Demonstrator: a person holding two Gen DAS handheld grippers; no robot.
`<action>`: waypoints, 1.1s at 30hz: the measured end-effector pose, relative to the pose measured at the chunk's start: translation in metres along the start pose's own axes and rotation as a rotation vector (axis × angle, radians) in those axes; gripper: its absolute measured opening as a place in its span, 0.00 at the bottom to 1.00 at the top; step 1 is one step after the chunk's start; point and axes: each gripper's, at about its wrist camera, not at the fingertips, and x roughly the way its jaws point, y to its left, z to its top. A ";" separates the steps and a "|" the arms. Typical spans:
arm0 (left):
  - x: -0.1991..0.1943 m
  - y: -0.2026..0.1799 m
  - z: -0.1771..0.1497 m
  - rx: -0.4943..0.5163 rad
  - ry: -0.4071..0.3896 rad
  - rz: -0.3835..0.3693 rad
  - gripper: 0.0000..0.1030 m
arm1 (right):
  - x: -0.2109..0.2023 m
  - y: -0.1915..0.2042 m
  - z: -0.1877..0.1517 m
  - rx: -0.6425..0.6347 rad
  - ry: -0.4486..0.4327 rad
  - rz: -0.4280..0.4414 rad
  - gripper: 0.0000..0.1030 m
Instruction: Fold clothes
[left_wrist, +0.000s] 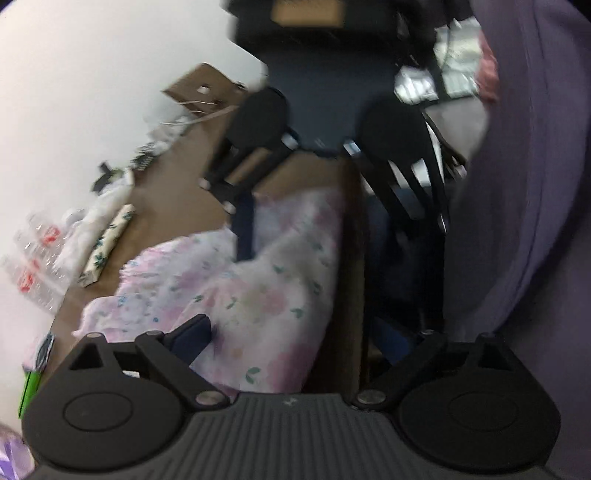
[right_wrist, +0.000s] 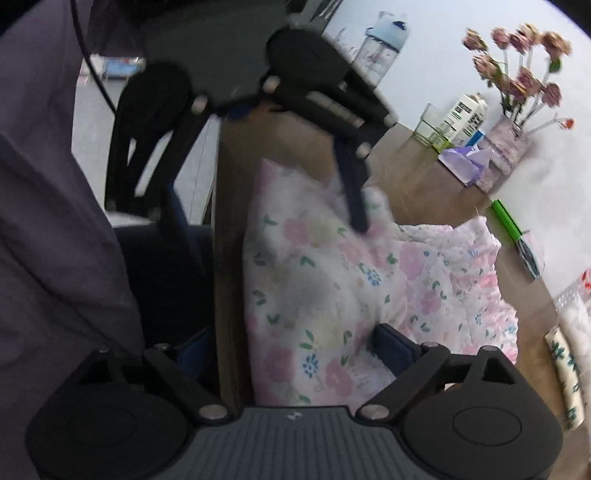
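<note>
Straddling the floral garment (right_wrist: 325, 295), both tools, left (left_wrist: 295, 339) and right (right_wrist: 291, 343), gape wide, grasping nothing.

Floral garment (right_wrist: 332, 280) bunched along the near edge of the worktop (right_wrist: 436, 184); both grippers sit over it, fingers spread. Bare wood beyond the cloth toward the wall. Far side blocked: vase of flowers (right_wrist: 509, 144), tissue box (right_wrist: 461, 164), glass (right_wrist: 428, 127), white bottle (right_wrist: 467, 114). Green pen (right_wrist: 508, 219) near the cloth. Other end: plastic bottles (left_wrist: 37, 258) and patterned box (left_wrist: 109, 240) line the wall.
</note>
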 end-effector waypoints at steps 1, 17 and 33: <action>0.003 0.000 -0.002 -0.015 0.010 -0.020 0.93 | -0.003 0.000 0.000 0.029 -0.003 0.008 0.91; 0.014 -0.059 -0.022 0.314 -0.020 0.112 0.91 | -0.028 0.075 -0.029 -0.237 -0.049 -0.242 0.40; -0.002 0.073 -0.015 -0.595 -0.255 -0.349 0.19 | -0.076 -0.084 -0.095 0.798 -0.375 0.464 0.10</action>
